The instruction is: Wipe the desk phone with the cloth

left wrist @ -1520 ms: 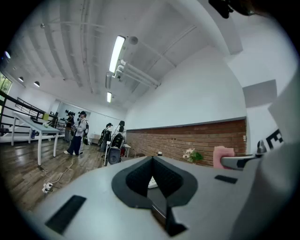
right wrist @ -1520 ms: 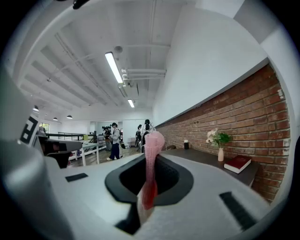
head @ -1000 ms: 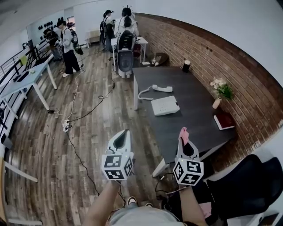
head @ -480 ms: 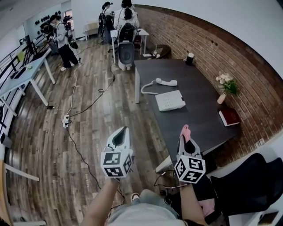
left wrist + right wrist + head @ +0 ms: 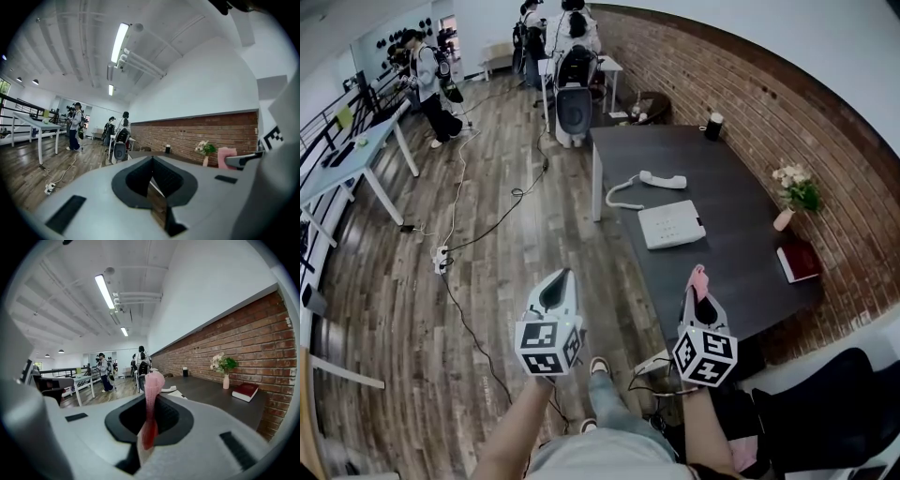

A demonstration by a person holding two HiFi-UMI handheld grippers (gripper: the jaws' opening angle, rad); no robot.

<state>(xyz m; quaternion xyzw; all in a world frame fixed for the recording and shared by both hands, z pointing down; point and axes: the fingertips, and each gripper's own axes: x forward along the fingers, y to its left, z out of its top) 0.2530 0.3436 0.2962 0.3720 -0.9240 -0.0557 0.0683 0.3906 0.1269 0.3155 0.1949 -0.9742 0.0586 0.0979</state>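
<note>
The wiping is not showing as begun. The person is standing off the near end of the tabletop (image 5: 750,253), and the left tool (image 5: 561,286) and right tool (image 5: 698,292) are hanging short of its edge. The phone (image 5: 671,225) is lying on the tabletop, at about one o'clock from the left tool in the head view. Its handset (image 5: 662,180) is lying off the cradle just beyond it toward twelve, joined by a cord (image 5: 617,194). By my reading the whole job is waiting: closing in, reaching over, and rubbing base and handset.

The left tool (image 5: 151,161) is holding its jaws all but together, with nothing between them. The right tool (image 5: 149,427), at three o'clock from the left one, is pinching the cloth (image 5: 153,385). Its jaws are pressing on a pink fold that is sticking up past the tips. The cloth (image 5: 697,277) is touching only the tool, well apart from the phone.
</note>
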